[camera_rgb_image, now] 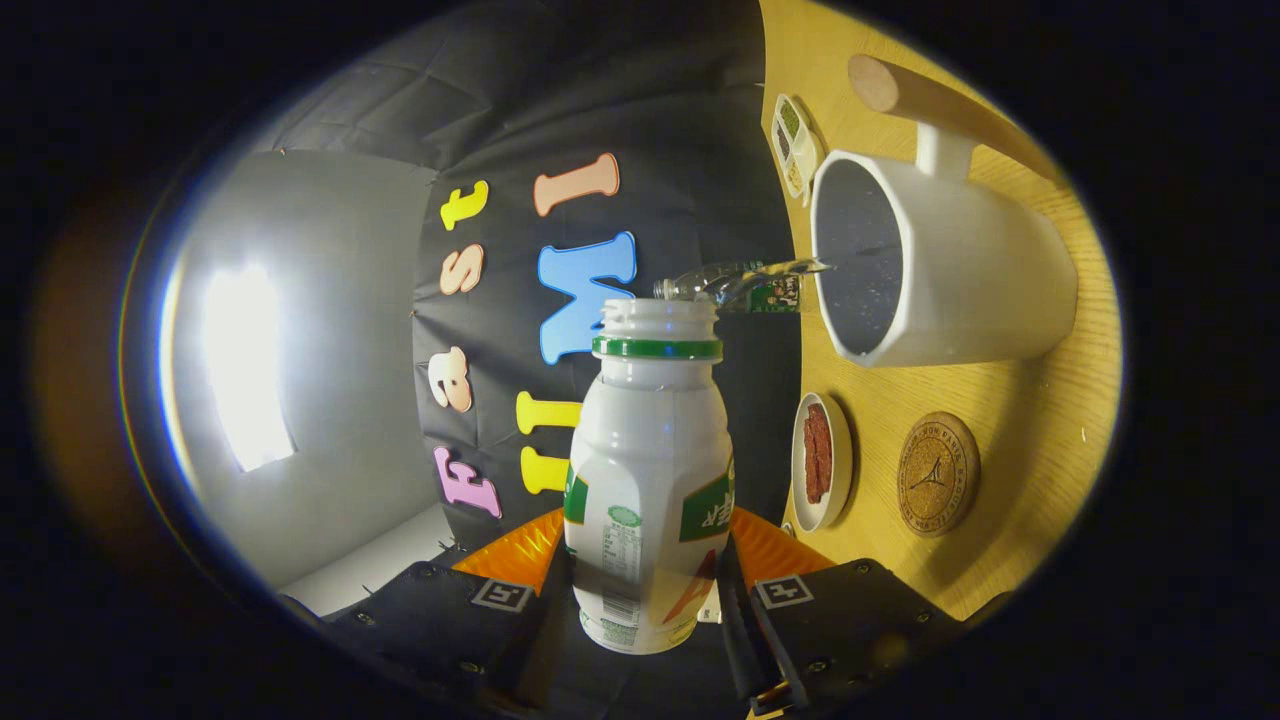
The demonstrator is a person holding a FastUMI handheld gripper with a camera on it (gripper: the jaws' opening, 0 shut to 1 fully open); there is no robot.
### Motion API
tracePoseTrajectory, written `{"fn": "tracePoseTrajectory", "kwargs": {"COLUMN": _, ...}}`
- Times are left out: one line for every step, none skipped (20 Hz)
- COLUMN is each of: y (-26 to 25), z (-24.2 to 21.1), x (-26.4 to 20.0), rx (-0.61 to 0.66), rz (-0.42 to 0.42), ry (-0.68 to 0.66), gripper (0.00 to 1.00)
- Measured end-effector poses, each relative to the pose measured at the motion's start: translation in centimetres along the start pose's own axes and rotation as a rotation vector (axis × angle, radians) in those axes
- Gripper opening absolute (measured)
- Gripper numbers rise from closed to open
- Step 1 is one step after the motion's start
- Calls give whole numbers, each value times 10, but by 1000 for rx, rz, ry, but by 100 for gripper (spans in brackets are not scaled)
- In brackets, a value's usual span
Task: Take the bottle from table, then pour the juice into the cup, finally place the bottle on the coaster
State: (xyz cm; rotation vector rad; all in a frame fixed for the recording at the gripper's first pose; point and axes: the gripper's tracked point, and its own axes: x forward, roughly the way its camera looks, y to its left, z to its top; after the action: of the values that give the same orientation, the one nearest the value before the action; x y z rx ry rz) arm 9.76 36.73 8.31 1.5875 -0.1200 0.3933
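Note:
My gripper [640, 585] is shut on a white plastic bottle [648, 470] with a green neck ring and green label, holding it near its base. The bottle has no cap and is tipped on its side, its mouth turned toward the cup. A thin clear stream [790, 270] runs from beside the mouth into the open top of the white cup [985, 285], which stands on the wooden table [1040, 440] and has a wooden handle. The round cork coaster [937, 475] lies bare on the table beside the cup, closer to my fingers.
A small white dish of red food [822, 462] sits at the table's edge next to the coaster. Another small dish [795, 148] with green and dark bits lies past the cup. A small green-labelled thing [778, 295] shows behind the stream; what it is I cannot tell.

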Motion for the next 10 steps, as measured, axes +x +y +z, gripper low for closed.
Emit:
{"fn": "tracePoseTrajectory", "kwargs": {"y": 1, "z": 1, "x": -1, "rx": 2, "rz": 0, "ry": -3, "gripper": 66}}
{"fn": "tracePoseTrajectory", "kwargs": {"y": 0, "z": 3, "x": -1, "rx": 6, "rz": 1, "ry": -6, "gripper": 66}}
{"fn": "tracePoseTrajectory", "kwargs": {"y": 0, "z": 4, "x": -2, "rx": 10, "rz": 2, "ry": -10, "gripper": 66}}
{"fn": "tracePoseTrajectory", "kwargs": {"y": -1, "z": 6, "x": -2, "rx": 13, "rz": 2, "ry": -12, "gripper": 66}}
{"fn": "tracePoseTrajectory", "kwargs": {"y": -1, "z": 7, "x": -2, "rx": 17, "rz": 1, "ry": -14, "gripper": 66}}
{"fn": "tracePoseTrajectory", "kwargs": {"y": -2, "z": 8, "x": -2, "rx": 21, "rz": 1, "ry": -15, "gripper": 66}}
{"fn": "tracePoseTrajectory", "kwargs": {"y": -2, "z": 8, "x": 0, "rx": 26, "rz": 0, "ry": -15, "gripper": 66}}
{"fn": "tracePoseTrajectory", "kwargs": {"y": -2, "z": 10, "x": 3, "rx": 28, "rz": 0, "ry": -16, "gripper": 66}}
{"fn": "tracePoseTrajectory", "kwargs": {"y": -2, "z": 9, "x": 3, "rx": 29, "rz": 0, "ry": -16, "gripper": 66}}
{"fn": "tracePoseTrajectory", "kwargs": {"y": -2, "z": 10, "x": 3, "rx": 29, "rz": -1, "ry": -17, "gripper": 66}}
